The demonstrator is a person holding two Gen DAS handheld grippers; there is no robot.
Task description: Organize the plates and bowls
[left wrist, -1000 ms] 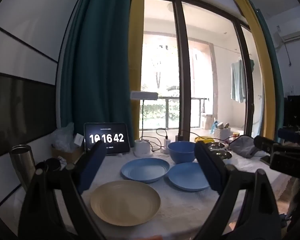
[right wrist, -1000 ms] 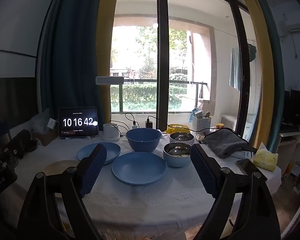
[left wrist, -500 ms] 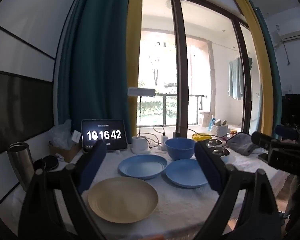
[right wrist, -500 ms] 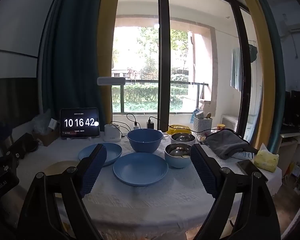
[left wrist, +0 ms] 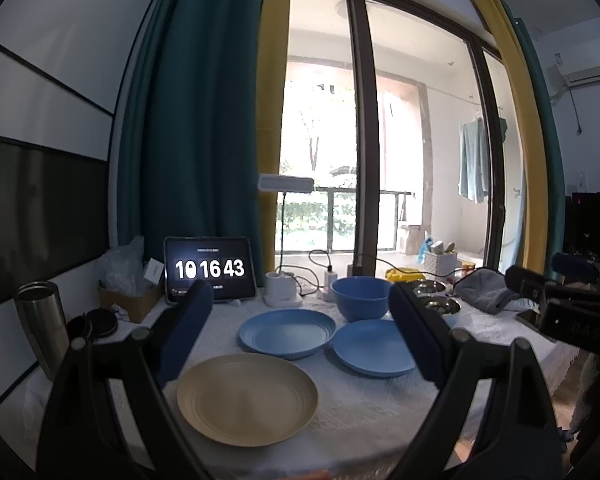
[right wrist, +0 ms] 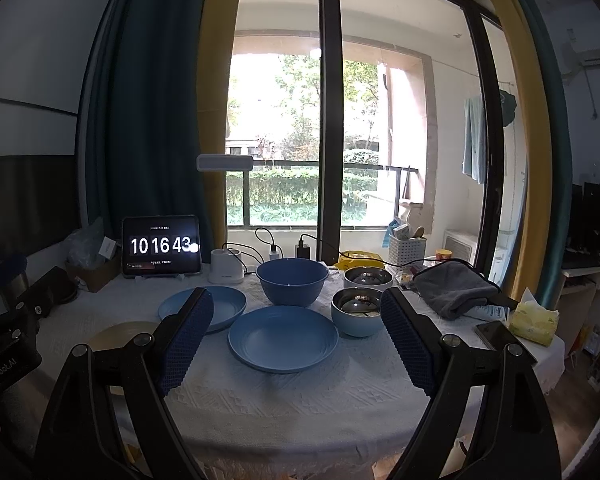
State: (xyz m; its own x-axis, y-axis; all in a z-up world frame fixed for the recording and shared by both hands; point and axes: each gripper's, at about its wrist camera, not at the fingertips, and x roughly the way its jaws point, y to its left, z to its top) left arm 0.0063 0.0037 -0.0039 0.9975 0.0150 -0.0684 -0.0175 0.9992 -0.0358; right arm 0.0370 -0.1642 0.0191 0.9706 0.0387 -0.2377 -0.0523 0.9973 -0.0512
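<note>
Holding both tongs above the near edge of the table (right wrist: pixel 300 408), nothing gripped. Left tongs (left wrist: pixel 300 336) spread wide apart; right tongs (right wrist: pixel 296 332) likewise wide apart.

Left view: beige plate (left wrist: pixel 247 398) sits just below and between my pads, nearest item. Deep blue plate (left wrist: pixel 287 333) is straight ahead past it, flat blue plate (left wrist: pixel 374 347) ahead-right and partly behind the right pad. Those two blue rims look touching or nearly so, can't tell. Big blue bowl (left wrist: pixel 362 297) is behind both.

Right view: flat blue plate (right wrist: pixel 283 338) centred between the pads, big blue bowl (right wrist: pixel 292 281) directly beyond it. Two steel-lined bowls ahead-right, near one (right wrist: pixel 357 315) just beside the plate, far one (right wrist: pixel 368 277) behind it. Deep blue plate (right wrist: pixel 224 306) is ahead-left, partly hidden by the left pad. Tablet clock (right wrist: pixel 162 246) at far left reads 10 16 43.
</note>
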